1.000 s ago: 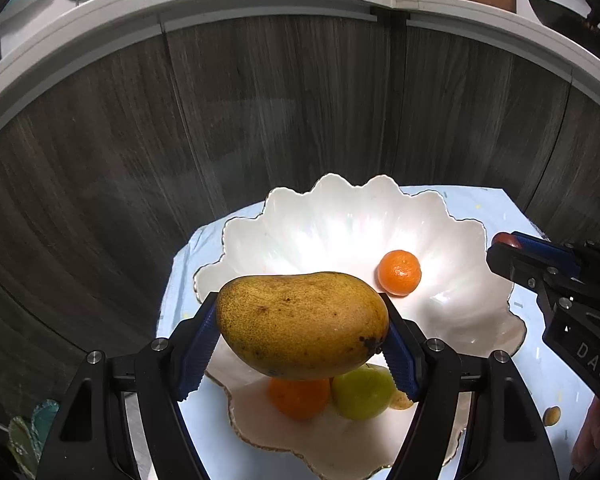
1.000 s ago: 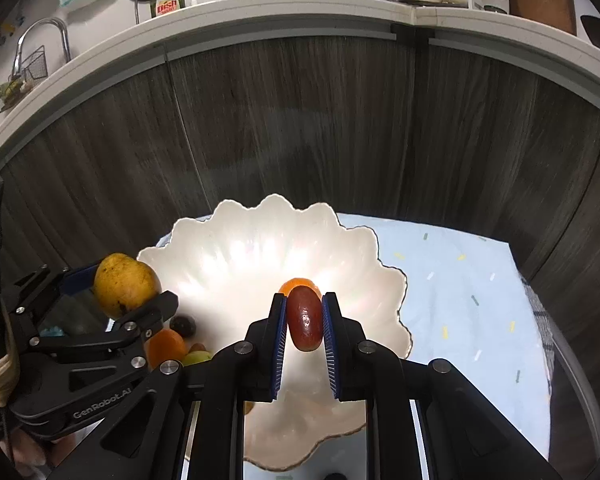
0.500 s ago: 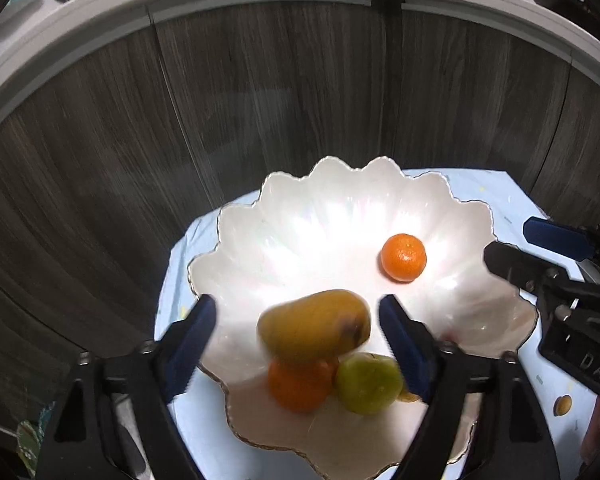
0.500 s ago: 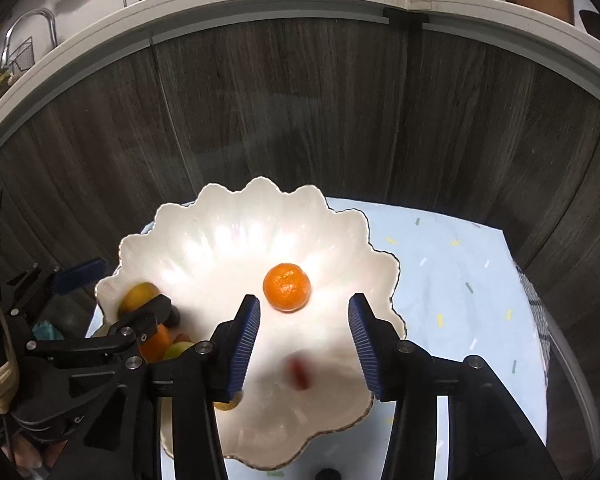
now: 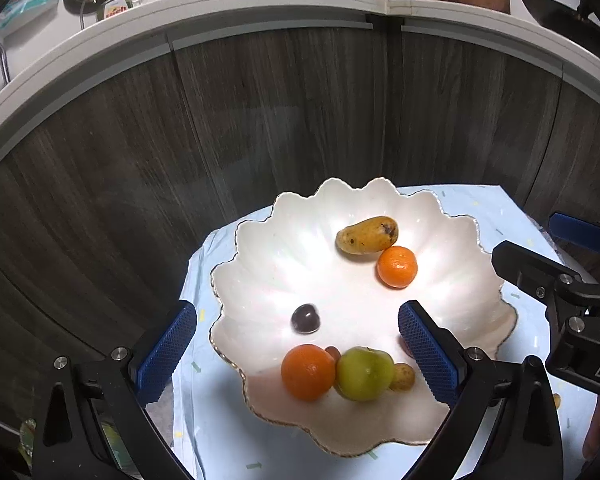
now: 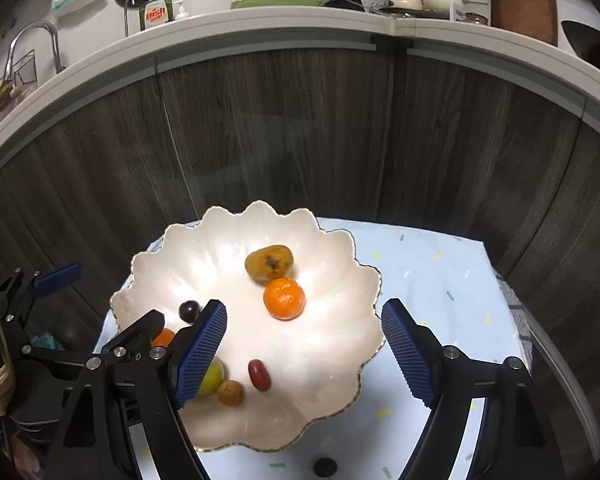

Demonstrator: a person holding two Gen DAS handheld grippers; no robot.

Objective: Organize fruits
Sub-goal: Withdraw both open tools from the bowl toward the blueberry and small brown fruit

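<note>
Both fruits are leaving their grips: mango [image 5: 367, 235] is lying in the scalloped bowl [image 5: 456, 224] beside an orange [image 5: 397, 267], red date [image 6: 259, 375] near its front. Left gripper [image 5: 296, 356] and right gripper [image 6: 304, 354] are opening wider, empty. Nearly everything looks bowled; one small fruit [image 5: 556, 400] is waiting on the surface [image 5: 488, 204].

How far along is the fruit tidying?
Mostly done, it seems: the mango, two oranges, a green fruit and small fruits lie in the shell bowl. Both the left gripper and right gripper are opening, empty. One small fruit looks left outside.
</note>
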